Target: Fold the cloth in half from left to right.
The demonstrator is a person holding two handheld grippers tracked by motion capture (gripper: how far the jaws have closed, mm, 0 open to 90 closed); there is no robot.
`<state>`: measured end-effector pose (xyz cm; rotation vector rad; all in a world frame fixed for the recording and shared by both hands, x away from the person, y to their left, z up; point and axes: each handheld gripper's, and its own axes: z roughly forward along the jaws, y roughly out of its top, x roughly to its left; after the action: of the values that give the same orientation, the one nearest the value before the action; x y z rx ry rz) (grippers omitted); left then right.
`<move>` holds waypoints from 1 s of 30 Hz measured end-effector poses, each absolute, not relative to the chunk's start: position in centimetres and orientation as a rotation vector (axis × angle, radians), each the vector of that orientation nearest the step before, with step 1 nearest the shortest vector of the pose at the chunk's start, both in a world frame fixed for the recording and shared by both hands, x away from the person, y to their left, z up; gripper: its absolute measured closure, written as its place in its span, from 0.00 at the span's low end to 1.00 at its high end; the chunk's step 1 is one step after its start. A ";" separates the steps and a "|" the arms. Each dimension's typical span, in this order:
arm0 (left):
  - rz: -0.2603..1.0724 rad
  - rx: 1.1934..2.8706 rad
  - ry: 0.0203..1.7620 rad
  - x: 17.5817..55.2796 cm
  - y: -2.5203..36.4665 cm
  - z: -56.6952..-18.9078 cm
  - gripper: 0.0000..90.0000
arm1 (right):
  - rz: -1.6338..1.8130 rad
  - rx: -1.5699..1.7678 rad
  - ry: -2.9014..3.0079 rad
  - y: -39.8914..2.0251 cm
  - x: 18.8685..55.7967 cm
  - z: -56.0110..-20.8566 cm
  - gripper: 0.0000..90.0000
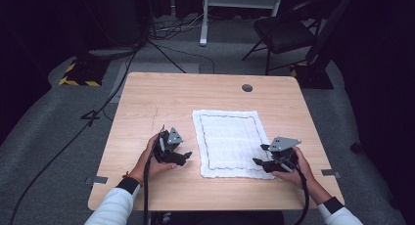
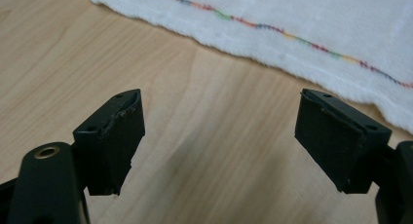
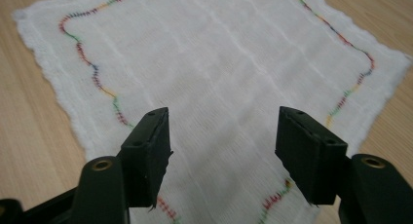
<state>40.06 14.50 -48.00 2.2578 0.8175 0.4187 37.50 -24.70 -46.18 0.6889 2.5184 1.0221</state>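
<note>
A white cloth with a wavy multicoloured stitched border lies flat on the wooden table, right of centre. My left gripper hovers over bare wood just left of the cloth's left edge, jaws wide apart with nothing between them. My right gripper sits at the cloth's near right corner, pointing across the cloth. Its jaws stand apart above the fabric, and nothing is pinched between the pads.
A round grommet hole sits near the table's far edge. Beyond the table are a folding chair, floor cables and a stand foot with yellow-black tape. Bare wood surrounds the cloth on all sides.
</note>
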 end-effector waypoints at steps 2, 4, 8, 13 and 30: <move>0.418 2.241 0.836 41.0 14.5 -47.8 0.23 | 1.033 0.667 2.535 -23.8 37.5 -46.1 0.46; 0.413 2.229 0.850 42.1 14.4 -47.6 0.23 | 1.042 0.640 2.548 -22.8 37.5 -46.2 0.47; 0.443 2.228 0.873 44.3 13.8 -47.4 0.23 | 1.072 0.573 2.572 -20.2 37.6 -46.2 0.50; 0.462 2.198 0.923 47.0 12.7 -47.3 0.22 | 1.088 0.500 2.594 -17.1 37.4 -46.2 0.50; 0.495 2.154 1.158 54.4 9.6 -49.8 0.20 | 1.079 0.249 2.718 -9.3 34.9 -48.2 0.48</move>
<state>54.42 9.59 -49.83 2.1543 1.1583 0.4949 34.86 -9.33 -48.19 0.2487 2.7178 1.0788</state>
